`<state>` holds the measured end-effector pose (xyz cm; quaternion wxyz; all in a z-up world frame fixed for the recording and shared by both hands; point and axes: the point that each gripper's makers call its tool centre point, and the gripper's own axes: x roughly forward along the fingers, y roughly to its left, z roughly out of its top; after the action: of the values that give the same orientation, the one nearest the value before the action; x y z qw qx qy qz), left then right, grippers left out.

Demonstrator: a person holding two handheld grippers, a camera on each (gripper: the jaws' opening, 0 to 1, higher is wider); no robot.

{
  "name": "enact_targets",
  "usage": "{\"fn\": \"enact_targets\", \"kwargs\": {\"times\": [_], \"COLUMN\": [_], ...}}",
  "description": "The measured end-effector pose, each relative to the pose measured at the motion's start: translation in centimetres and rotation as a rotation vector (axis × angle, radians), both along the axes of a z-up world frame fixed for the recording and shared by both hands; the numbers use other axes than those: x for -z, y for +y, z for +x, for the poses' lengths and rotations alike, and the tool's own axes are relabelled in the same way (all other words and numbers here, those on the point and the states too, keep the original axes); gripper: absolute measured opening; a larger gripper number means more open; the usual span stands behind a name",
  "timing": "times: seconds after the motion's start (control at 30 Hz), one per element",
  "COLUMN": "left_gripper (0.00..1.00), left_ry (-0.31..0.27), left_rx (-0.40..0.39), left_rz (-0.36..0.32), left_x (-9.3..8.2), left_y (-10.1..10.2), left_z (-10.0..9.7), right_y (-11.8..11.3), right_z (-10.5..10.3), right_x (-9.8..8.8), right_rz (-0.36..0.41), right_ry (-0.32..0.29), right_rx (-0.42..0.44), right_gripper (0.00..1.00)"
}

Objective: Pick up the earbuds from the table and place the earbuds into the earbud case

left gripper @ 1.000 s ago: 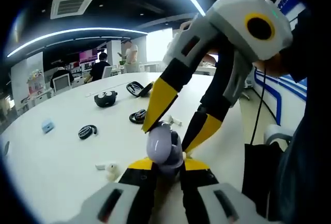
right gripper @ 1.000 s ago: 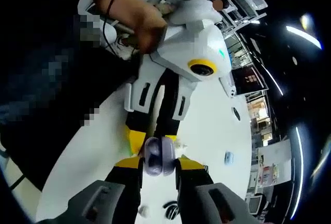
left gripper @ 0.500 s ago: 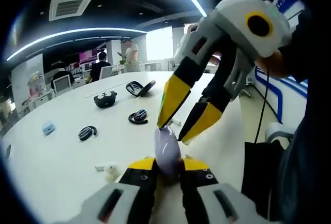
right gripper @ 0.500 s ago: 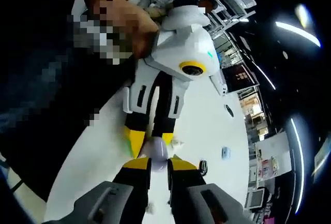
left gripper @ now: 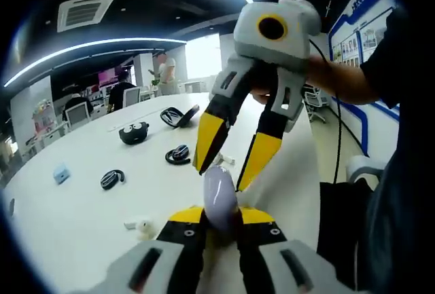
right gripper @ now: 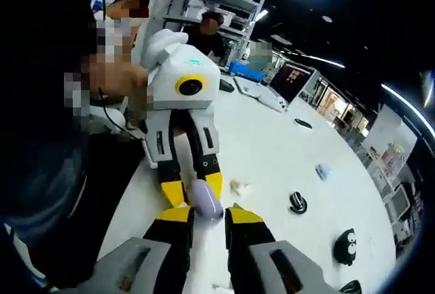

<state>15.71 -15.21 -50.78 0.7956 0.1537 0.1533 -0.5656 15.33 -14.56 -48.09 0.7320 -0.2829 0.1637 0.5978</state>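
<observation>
A lavender earbud case [left gripper: 219, 197] is held closed between the jaws of the left gripper [left gripper: 221, 218], above the white worktop [left gripper: 81, 199]. The right gripper [left gripper: 226, 161] is spread wide just beyond it, empty. White earbuds [left gripper: 141, 226] lie on the worktop to the left, near a black ear-hook earbud [left gripper: 112, 178].

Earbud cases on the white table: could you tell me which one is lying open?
The black case with white trim, far across the table; the black googly-eyed case beside it is closed.
</observation>
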Motion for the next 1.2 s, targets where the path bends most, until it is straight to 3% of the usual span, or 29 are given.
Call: {"fn": "enact_targets", "kwargs": {"times": [0.53, 0.8, 0.93, 1.0, 1.2], "left_gripper": [0.2, 0.22, 0.24, 0.25, 0.28], "left_ry": [0.03, 0.04, 0.02, 0.016, 0.003], "left_rx": [0.045, 0.03, 0.017, 0.01, -0.037], "left_rz": [-0.009, -0.026, -0.043, -0.056, -0.058], "left_x": [0.0, 0.0, -0.7, -1.1, -1.6], "left_y": [-0.5, -0.3, 0.1, 0.4, 2.0], "left_z": [0.1, 0.1, -0.3, -0.4, -0.6], "right_y": [0.5, 0.5, 0.4, 0.6, 0.9], "right_z": [-0.6, -0.5, -0.6, -0.5, 0.2], "right_x": [1.6, 1.6, 1.3, 0.5, -1.5], "right_rz": [0.001, 0.051, 0.086, 0.127, 0.183], "right_ry": [0.07, 0.156, 0.232, 0.297, 0.378], "right_rx": [-0.116, -0.043, 0.007, 0.037, 0.073], "right_gripper": [0.16, 0.15, 0.15, 0.15, 0.15]}}
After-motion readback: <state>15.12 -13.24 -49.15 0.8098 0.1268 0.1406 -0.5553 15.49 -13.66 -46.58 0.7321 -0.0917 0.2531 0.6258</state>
